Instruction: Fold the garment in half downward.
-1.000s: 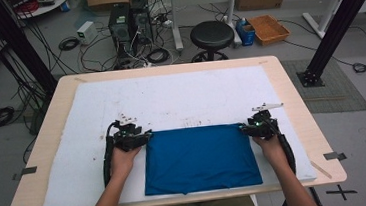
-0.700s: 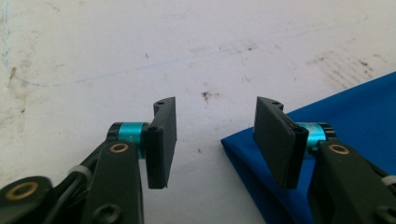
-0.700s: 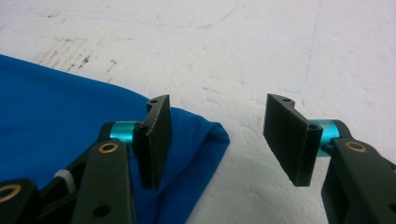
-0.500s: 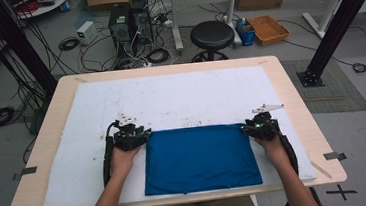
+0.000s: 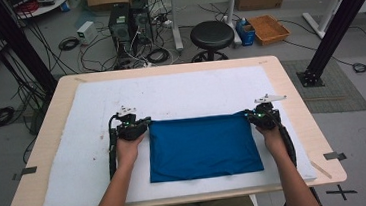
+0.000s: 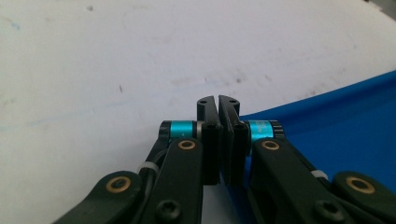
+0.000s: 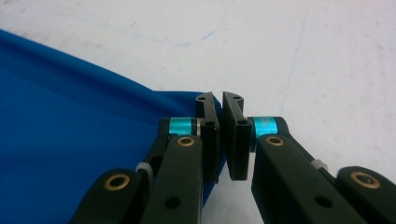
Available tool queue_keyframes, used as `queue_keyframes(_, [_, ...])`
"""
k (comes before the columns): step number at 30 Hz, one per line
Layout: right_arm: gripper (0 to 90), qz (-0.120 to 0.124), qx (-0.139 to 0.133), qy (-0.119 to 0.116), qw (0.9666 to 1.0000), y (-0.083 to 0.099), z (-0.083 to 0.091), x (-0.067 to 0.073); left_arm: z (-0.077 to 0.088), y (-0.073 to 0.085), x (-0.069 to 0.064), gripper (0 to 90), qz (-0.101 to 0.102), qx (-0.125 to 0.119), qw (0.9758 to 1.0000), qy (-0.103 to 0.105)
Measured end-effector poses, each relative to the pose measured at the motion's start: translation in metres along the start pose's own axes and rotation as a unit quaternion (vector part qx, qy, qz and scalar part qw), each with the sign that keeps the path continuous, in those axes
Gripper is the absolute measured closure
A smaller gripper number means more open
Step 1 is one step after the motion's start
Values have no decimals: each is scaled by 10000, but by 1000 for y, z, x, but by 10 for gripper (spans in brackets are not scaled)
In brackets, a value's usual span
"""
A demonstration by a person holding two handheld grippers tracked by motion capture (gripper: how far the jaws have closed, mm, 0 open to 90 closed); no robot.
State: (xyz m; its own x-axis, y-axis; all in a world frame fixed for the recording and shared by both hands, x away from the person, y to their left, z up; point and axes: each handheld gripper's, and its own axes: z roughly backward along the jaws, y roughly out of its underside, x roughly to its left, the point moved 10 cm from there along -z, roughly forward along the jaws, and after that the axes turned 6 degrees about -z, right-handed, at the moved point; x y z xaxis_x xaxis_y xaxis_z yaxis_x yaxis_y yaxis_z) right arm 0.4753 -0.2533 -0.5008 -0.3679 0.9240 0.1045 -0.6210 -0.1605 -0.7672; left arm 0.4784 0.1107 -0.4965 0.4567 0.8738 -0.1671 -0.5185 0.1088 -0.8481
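Blue cloth [image 5: 204, 146], folded, lies flat on the white mat [image 5: 180, 95] covering the table [image 5: 291, 98], high view. Left gripper [image 5: 143, 127] and right gripper [image 5: 250, 117] sit at its far corners. Left gripper view: jaws have just closed; cloth corner [image 6: 327, 135] beside them, pinch uncertain. Right gripper view: jaws have just closed, nearly together, at the cloth corner [image 7: 70, 149].

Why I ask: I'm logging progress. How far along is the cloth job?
Done: the blue rectangular fabric cloth lies flat on the white padded mat. In hand: left gripper and right gripper have just closed at its far corners; pinched fabric isn't clearly visible. Left: probably lifting those corners to fold.
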Motion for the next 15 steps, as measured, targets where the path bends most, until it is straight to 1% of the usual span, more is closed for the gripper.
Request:
queue_keyframes(1, [861, -28, -23, 38, 10000, -4, -2, -3, -3, -3, 1, 875, -1, -24, 10000, 8])
queue_keyframes(2, [861, -112, -51, 56, 9999, -7, -4, -6, -7, -5, 2, 875, 37, -69, 10000, 4])
queue_keyframes(3, [861, -124, -98, 92, 9998, -11, -6, -8, -9, -7, 2, 875, 29, -102, 9999, -8])
queue_keyframes(4, [861, -153, -160, 80, 9997, -13, -8, -9, -11, -9, 3, 874, 16, -174, 9998, -27])
queue_keyframes(5, [860, -202, -110, 96, 9997, -13, -10, -10, -12, -9, 3, 874, 62, -202, 9998, -15])
queue_keyframes(6, [858, -207, -75, 108, 9997, -13, -12, -11, -14, -7, 3, 873, 54, -190, 9998, 6])
queue_keyframes(7, [835, -235, -85, 123, 9996, -12, -14, -12, -13, -7, 3, 869, 59, -203, 9998, 41])
queue_keyframes(8, [771, -276, -124, 133, 9995, -12, -15, -12, -11, -9, 3, 844, 64, -257, 9996, 43])
queue_keyframes(9, [647, -329, -181, 152, 9992, -12, -15, -12, -9, -10, 3, 767, 96, -304, 9995, 66])
queue_keyframes(10, [541, -370, -225, 190, 9989, -13, -13, -14, -6, -12, 3, 658, 152, -346, 9992, 92])
queue_keyframes(11, [468, -418, -281, 226, 9985, -14, -11, -15, -2, -14, 2, 595, 144, -395, 9990, 142])
queue_keyframes(12, [430, -413, -367, 227, 9982, -15, -7, -16, 2, -15, 1, 562, 67, -428, 9989, 168])
queue_keyframes(13, [393, -436, -472, 176, 9978, -17, -1, -15, 6, -15, 0, 515, 19, -462, 9987, 203])
queue_keyframes(14, [367, -485, -502, 113, 9975, -17, 4, -14, 12, -15, -2, 478, -30, -513, 9984, 248])
queue_keyframes(15, [354, -477, -521, 31, 9975, -16, 10, -13, 17, -15, -3, 454, -82, -587, 9978, 283])
